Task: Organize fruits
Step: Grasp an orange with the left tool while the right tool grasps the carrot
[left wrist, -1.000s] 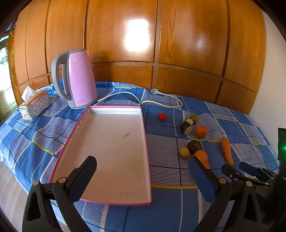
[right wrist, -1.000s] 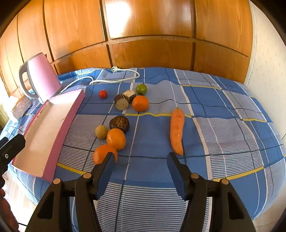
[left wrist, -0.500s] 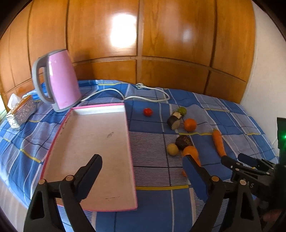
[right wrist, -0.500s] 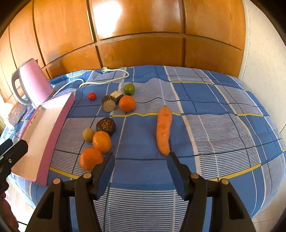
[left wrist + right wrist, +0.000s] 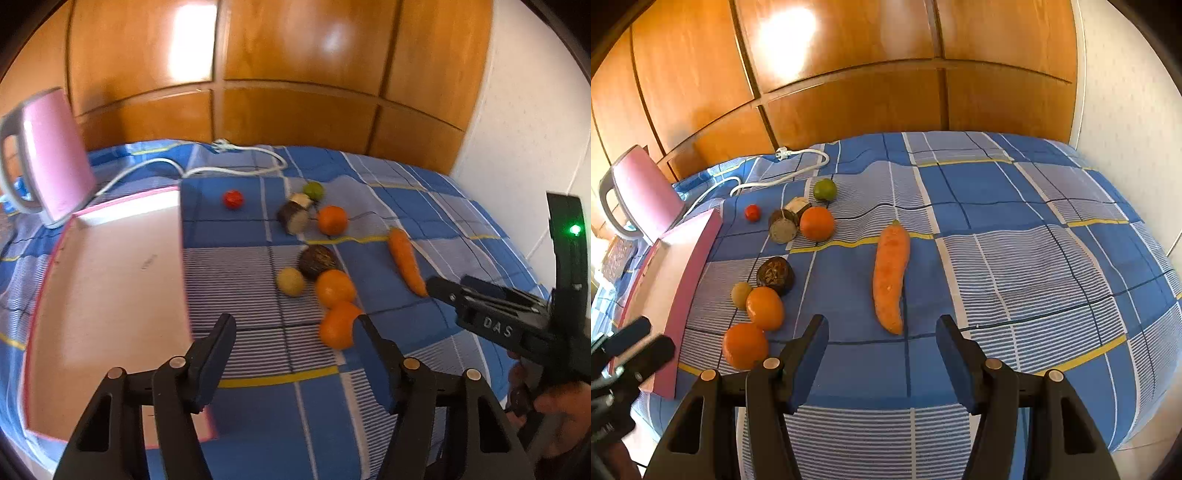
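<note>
Fruits lie on a blue checked cloth: three oranges [image 5: 334,325] [image 5: 334,288] [image 5: 332,219], a carrot [image 5: 890,271], a dark round fruit [image 5: 775,275], a small yellow fruit [image 5: 290,281], a green lime [image 5: 824,189], a small red tomato [image 5: 233,198] and a cut brown piece [image 5: 783,228]. A pink-rimmed tray [image 5: 107,280] lies to their left. My left gripper [image 5: 295,343] is open, the nearest orange just beyond its right finger. My right gripper [image 5: 881,343] is open, just short of the carrot's tip.
A pink kettle [image 5: 55,155] stands behind the tray, its white cord [image 5: 236,168] trailing across the cloth. Wood panelling [image 5: 886,74] backs the table and a white wall [image 5: 535,92] stands at the right. The right gripper's body [image 5: 517,317] shows in the left wrist view.
My left gripper has swung right, from over the tray toward the fruit cluster. My right gripper has moved forward toward the carrot. Both stay open.
</note>
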The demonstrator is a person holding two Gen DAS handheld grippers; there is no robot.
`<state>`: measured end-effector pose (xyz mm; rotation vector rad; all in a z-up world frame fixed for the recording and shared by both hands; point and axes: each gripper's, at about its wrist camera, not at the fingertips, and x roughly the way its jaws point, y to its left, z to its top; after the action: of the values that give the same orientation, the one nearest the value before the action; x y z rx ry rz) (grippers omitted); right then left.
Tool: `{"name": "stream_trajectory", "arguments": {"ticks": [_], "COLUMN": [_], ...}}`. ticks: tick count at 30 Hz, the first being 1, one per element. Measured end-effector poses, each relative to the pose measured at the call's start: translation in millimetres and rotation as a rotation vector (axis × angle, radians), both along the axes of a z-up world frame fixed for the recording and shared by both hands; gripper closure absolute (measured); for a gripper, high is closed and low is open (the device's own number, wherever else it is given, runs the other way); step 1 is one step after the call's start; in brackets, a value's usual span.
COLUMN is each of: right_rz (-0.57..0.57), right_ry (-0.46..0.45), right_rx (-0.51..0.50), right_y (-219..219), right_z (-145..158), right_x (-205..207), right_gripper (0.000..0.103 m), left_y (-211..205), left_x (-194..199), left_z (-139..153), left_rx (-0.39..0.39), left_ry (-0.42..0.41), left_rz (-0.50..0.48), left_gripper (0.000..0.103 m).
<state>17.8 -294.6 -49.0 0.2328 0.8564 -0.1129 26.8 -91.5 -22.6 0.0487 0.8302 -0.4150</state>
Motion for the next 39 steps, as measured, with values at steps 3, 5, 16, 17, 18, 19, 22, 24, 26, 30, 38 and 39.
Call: {"name": "stream_trajectory", "arguments": {"ticks": [3, 5, 16, 17, 18, 19, 22, 24, 26, 30, 38, 39], "right_rz": [0.006, 0.008, -0.003, -0.002, -0.001, -0.001, 0.001, 0.001, 0.013, 0.025, 0.052, 0.057], "right_ry": [0.0, 0.002, 0.041, 0.046, 0.055, 0.06, 0.077, 0.084, 0.075, 0.073, 0.085, 0.086], "right_rx": [-0.011, -0.013, -0.023, -0.021, -0.021, -0.027, -0.041, -0.038, -0.049, -0.033, 0.007, 0.011], "right_y": [-1, -2, -18, -19, -19, -19, -19, -21, -19, -19, -13, -11], "right_z": [-1, -2, -18, -21, -24, -26, -33, -37, -37, -36, -33, -32], "right_x": [5, 10, 59, 62, 67, 71, 81, 86, 88, 86, 61, 57], "right_gripper": [0.042, 0.043, 0.044, 0.043, 0.044, 0.044, 0.058, 0.061, 0.071, 0.072, 0.073, 0.073], "left_y": [-10, -18, -44, -45, -47, -48, -50, -50, -48, -41, -30, -29], "left_x": [3, 6, 23, 24, 26, 27, 28, 27, 28, 28, 19, 18], "left_z": [-5, -8, -40, -44, -47, -50, -55, -56, -56, -55, -41, -40], "left_rx": [0.007, 0.016, 0.046, 0.048, 0.047, 0.042, 0.026, 0.026, 0.007, -0.03, -0.049, -0.05], "left_ry": [0.017, 0.024, 0.098, 0.107, 0.113, 0.122, 0.124, 0.113, 0.115, 0.132, 0.102, 0.1], "left_rz": [-0.04, -0.066, -0.114, -0.116, -0.117, -0.118, -0.122, -0.123, -0.117, -0.097, -0.066, -0.062], "left_gripper": [0.041, 0.042, 0.05, 0.053, 0.057, 0.058, 0.067, 0.067, 0.068, 0.069, 0.069, 0.069]}}
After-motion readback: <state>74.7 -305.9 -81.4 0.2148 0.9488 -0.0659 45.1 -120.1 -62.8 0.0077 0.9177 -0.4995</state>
